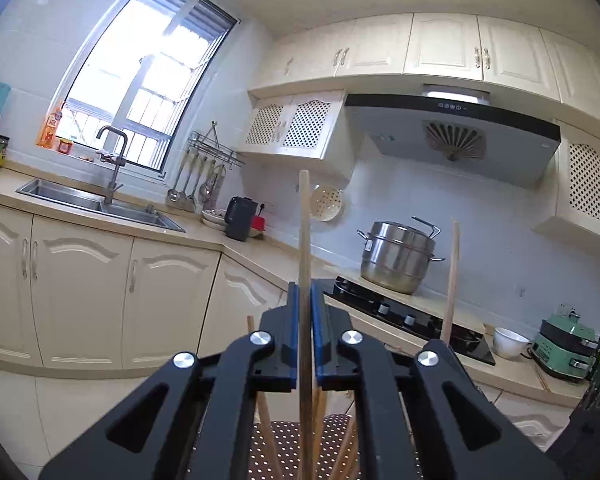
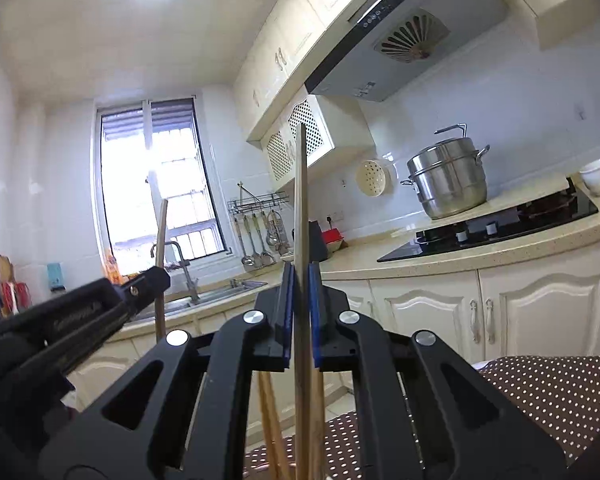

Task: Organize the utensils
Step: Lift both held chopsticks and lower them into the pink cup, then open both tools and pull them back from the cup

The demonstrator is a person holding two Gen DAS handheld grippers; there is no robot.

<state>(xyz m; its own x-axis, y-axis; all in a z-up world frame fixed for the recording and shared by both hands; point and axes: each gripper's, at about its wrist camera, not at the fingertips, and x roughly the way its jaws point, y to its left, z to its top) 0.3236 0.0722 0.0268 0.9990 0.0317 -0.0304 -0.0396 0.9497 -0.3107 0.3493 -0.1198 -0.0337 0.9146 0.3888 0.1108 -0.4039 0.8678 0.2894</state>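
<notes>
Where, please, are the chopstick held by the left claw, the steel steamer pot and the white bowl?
chopstick [image 1: 304, 216]: left wrist view, bare shaft above the left claw [image 1: 305, 300].
steel steamer pot [image 1: 396, 258]: left wrist view, side wall.
white bowl [image 1: 509, 342]: left wrist view, outer side.

Two pale wooden chopsticks [image 1: 305, 240] [image 2: 301, 200] stand upright, more chopsticks [image 2: 270, 420] clustered below them.

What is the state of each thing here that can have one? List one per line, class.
Left gripper: shut on a chopstick, upright.
Right gripper: shut on a second chopstick, upright.
Steamer pot: lidded, on the counter beside the hob.
Upper cabinets: doors closed.
Ladles: hanging from the rack.
</notes>
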